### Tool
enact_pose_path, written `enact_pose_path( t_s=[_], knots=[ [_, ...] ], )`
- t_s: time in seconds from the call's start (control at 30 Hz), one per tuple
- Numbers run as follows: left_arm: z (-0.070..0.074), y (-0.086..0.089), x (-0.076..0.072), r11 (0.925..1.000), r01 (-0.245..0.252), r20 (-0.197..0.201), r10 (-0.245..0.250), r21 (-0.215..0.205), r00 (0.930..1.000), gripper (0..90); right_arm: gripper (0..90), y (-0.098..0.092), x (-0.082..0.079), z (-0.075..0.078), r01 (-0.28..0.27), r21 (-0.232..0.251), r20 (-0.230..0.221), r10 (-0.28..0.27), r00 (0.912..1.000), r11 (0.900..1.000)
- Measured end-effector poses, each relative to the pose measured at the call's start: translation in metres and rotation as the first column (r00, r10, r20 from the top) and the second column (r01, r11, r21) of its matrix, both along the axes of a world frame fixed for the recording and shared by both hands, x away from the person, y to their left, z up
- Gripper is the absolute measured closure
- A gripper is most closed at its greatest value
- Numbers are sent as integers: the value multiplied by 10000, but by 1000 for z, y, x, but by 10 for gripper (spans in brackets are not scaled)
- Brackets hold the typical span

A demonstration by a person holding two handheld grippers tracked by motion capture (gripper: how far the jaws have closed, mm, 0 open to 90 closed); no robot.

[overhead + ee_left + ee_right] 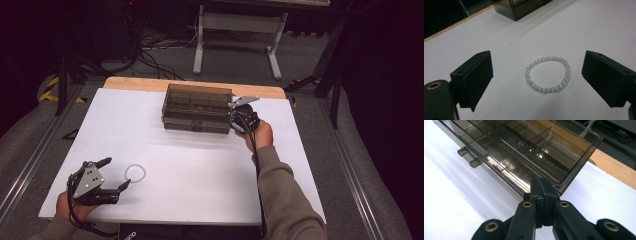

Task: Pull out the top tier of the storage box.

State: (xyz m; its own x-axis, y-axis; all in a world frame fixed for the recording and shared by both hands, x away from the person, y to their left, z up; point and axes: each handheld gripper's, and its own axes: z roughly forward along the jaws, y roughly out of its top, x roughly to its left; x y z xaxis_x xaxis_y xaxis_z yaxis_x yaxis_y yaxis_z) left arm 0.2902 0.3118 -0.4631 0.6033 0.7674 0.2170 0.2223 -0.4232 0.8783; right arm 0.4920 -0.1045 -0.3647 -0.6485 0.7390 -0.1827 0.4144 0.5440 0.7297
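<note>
A pale green bead bracelet (pixel 135 173) lies flat on the white table near the front left. My left gripper (pixel 117 172) stands open just left of it. In the left gripper view the bracelet (pixel 547 74) lies between and just beyond the two wide-apart jaws of my left gripper (pixel 539 77), touching neither. A smoky transparent compartment box (pixel 197 107) stands at the back centre. My right gripper (pixel 235 118) is at its right end. In the right gripper view my right gripper (pixel 542 186) is shut, its tips on the lid rim at the near corner of the box (pixel 524 147).
The white table top (pixel 200 165) ends in a wooden strip (pixel 140 83) at the back. Two latches (pixel 469 157) stick out of the box's front. A white table frame (pixel 235 30) and cables lie on the floor beyond.
</note>
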Motion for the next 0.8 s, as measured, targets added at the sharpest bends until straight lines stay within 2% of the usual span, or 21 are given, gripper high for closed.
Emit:
enact_pose_path(
  t_s=[0.07, 0.2, 0.23, 0.4, 0.53, 0.7, 0.8],
  knots=[
    [1, 1, 0, 10000, -35, 94, 34, 56, 10000, 109, 900, 2, 0, 1, -35, -217, 22, 36, 10000, 9998],
    [1, 1, 0, 10000, -43, 89, 44, -28, 10000, 112, 900, 2, -1, 1, -82, -279, 34, 83, 10000, 9996],
    [1, 1, 0, 10000, -29, 89, 29, -1, 10000, 112, 900, 2, -2, 2, -30, -504, -25, 29, 10000, 9987],
    [0, 1, 1, 10000, -25, 61, 25, 15, 10000, 113, 900, 2, 0, 4, -75, -483, -248, 63, 9997, 9988],
    [0, 1, 1, 10000, -13, 65, 13, 34, 10000, 114, 900, 10, 2, 1, 86, -729, -203, -101, 9997, 9973],
    [-1, 2, 1, 10000, 5, 12, -5, 10, 10000, 114, 900, 19, 9, -9, -148, -1257, -736, 56, 9973, 9920],
    [-1, 2, 1, 10000, 16, -10, -16, -20, 10000, 114, 900, 20, 10, -10, -144, -1282, -744, 49, 9972, 9916]
  ],
)
